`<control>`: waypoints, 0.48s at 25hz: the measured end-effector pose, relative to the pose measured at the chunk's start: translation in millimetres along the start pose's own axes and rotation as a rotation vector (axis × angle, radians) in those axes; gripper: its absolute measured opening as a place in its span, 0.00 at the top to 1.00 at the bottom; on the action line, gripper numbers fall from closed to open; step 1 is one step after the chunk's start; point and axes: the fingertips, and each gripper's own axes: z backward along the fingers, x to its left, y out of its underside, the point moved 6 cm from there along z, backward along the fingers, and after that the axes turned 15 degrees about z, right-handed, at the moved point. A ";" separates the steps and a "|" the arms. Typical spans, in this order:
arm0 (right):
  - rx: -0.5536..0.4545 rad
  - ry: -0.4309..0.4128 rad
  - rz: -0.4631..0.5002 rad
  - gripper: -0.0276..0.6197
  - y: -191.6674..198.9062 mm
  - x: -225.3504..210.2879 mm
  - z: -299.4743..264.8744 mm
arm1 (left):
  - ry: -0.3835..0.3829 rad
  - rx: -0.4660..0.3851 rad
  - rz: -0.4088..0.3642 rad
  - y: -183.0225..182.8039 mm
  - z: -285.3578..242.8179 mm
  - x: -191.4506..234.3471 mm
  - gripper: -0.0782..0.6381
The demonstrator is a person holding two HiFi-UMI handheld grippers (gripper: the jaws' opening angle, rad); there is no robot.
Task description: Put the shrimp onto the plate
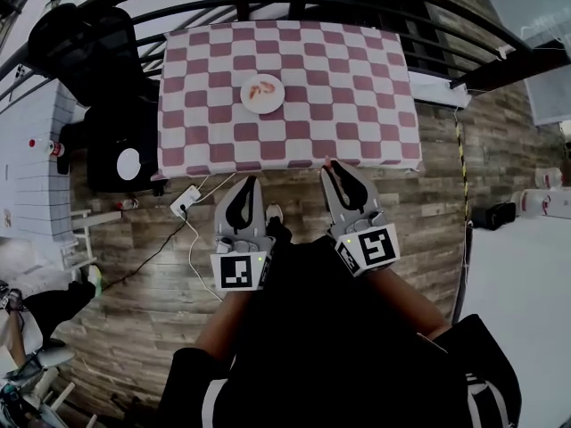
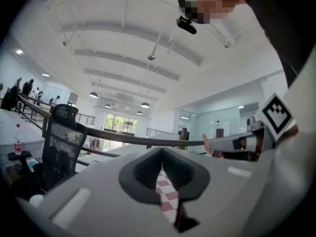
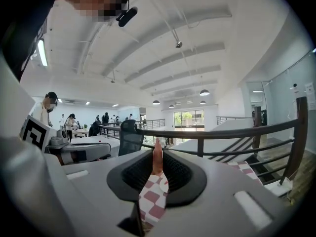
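Closest to the lens, at lower centre of the head view, the left gripper has its jaws pressed together on nothing, with only a slit of checkered tablecloth showing between them. Just right of it, the right gripper clamps a slim pink shrimp, which stands upright between its fingertips and pokes out past them. Both hang by the cloth's near edge, well apart from the white plate at upper centre, which carries pink food.

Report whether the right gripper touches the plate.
Apart. Head view: the right gripper is at the tablecloth's near edge, with bare checks between it and the plate.
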 end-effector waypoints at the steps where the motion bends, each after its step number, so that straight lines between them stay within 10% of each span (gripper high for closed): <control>1: 0.001 0.000 0.000 0.86 -1.0 0.6 -6.6 | -0.003 0.000 0.001 -1.0 -4.5 5.3 0.88; 12: 0.022 -0.132 -0.011 0.86 6.0 5.3 -41.4 | -0.049 0.023 0.022 -2.6 -46.1 16.6 0.88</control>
